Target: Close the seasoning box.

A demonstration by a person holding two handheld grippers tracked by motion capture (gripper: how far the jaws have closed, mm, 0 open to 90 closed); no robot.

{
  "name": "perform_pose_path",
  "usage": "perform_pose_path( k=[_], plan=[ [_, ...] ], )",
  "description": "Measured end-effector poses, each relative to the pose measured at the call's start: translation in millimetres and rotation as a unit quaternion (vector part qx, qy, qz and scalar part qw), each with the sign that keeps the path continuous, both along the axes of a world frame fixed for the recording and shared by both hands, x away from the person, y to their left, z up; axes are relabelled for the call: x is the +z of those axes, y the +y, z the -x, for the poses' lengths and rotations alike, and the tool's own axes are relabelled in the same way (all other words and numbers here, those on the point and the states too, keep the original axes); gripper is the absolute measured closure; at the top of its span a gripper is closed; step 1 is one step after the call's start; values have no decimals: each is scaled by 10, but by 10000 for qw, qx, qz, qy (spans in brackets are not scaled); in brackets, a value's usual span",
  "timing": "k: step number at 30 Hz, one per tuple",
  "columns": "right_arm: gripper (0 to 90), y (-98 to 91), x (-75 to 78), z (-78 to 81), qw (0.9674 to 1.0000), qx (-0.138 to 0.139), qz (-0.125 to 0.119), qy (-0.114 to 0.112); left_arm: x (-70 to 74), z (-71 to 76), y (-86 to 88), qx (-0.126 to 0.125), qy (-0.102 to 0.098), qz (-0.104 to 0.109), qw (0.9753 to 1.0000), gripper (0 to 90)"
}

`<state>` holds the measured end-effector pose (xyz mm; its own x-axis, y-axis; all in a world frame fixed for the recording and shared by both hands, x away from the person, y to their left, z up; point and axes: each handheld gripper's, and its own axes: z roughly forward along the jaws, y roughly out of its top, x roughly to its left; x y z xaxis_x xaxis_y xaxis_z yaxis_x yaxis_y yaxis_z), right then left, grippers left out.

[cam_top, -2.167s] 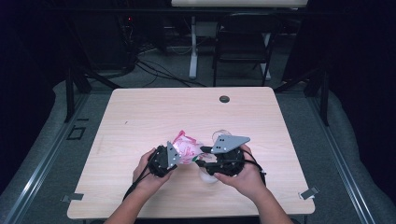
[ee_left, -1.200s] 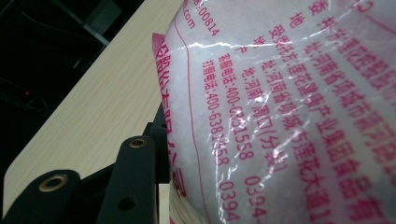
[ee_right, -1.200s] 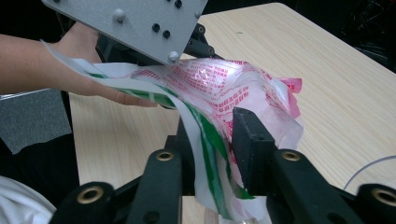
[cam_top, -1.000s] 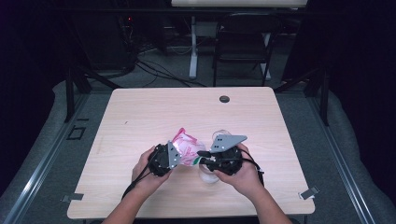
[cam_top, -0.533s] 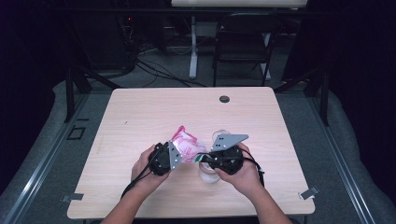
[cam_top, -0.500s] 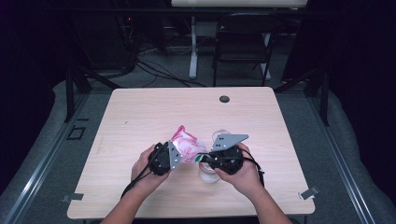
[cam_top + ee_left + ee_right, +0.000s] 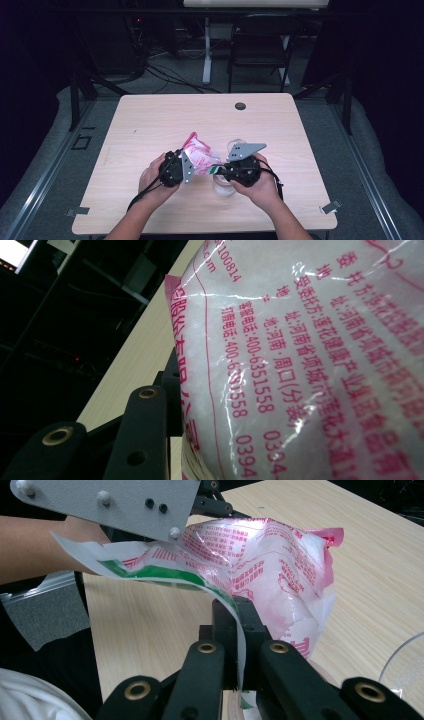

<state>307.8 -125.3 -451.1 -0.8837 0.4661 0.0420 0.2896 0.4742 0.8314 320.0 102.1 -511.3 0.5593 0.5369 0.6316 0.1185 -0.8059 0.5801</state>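
Lower centre of the high view: the left gripper [image 7: 186,166] is clamping the body of the pink-printed bag [image 7: 200,156]. The right gripper [image 7: 220,170] is pinching the bag's green-edged torn flap [image 7: 165,577], jaws fully closed on it. A clear cup [image 7: 223,186] is standing just below.

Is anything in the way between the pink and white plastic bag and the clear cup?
Nothing visible blocks it. The pink and white plastic bag, pinched by both grippers, hangs just above the clear plastic cup.
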Motion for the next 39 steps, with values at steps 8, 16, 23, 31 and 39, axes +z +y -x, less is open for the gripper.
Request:
perform_pose_path(
  k=[8,16,23,31,39],
  plan=[
    [900,-4,0,5,10000,-1,-16,8,28,14,-3,-5,-137,-125,9998,604],
    [900,-11,5,18,10000,14,9,-12,52,30,-17,-38,-314,-208,9993,604],
    [900,-12,2,26,10000,24,39,-10,60,55,-22,-17,-540,-415,9977,605],
    [900,-18,-11,26,10000,22,78,-3,61,85,-44,-6,-797,-588,9951,605],
    [900,-23,-17,29,9999,32,102,8,102,107,-48,8,-902,-853,9923,605]
  ],
)
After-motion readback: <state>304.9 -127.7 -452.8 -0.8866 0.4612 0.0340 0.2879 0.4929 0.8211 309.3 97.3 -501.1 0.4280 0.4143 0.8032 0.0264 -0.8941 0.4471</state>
